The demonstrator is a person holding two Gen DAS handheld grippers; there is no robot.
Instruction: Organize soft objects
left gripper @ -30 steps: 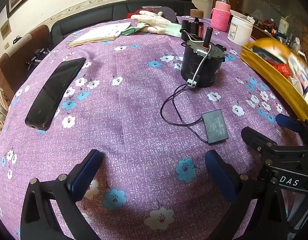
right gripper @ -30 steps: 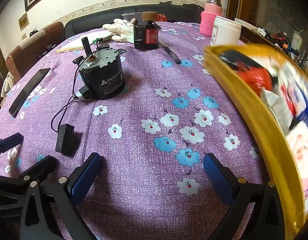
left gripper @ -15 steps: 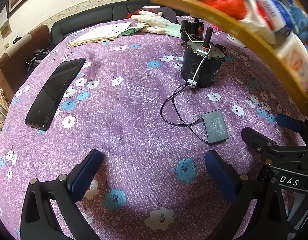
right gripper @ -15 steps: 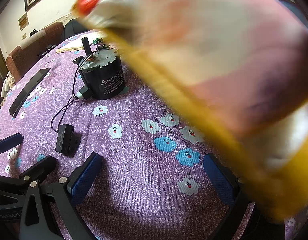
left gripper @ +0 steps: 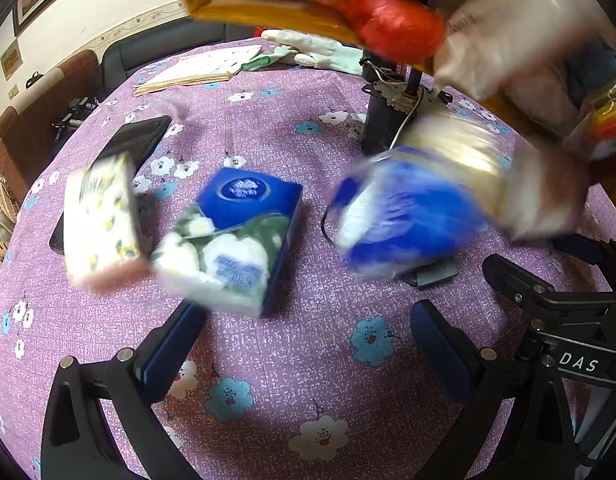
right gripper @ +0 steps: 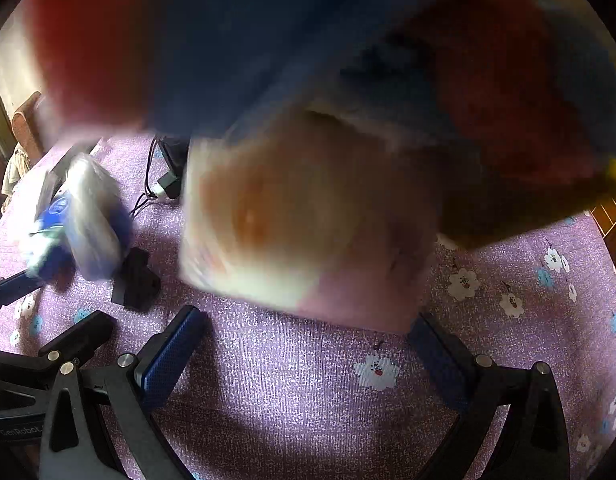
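Observation:
A yellow basket (left gripper: 268,12) is tipped over the purple table, and soft packs fall from it, blurred. A blue and green tissue pack (left gripper: 232,240) and a white flowered pack (left gripper: 102,220) are on the cloth in the left wrist view. A blue and cream pack (left gripper: 412,208) and a red bag (left gripper: 388,24) are in mid-air. In the right wrist view a pale pink pack (right gripper: 308,224) drops close ahead and a blue pack (right gripper: 80,224) lands at left. My left gripper (left gripper: 308,344) and right gripper (right gripper: 308,356) are both open, empty, low over the cloth.
A black motor (left gripper: 388,120) with its cord and a black box (right gripper: 136,280) stands mid-table. A black phone (left gripper: 136,136) lies at left. White gloves (left gripper: 312,52) and papers (left gripper: 204,68) are at the far edge.
The yellow basket has swung overhead and tipped; tissue packs and bags have spilled from it onto the table in front of both grippers. Neither gripper has moved.

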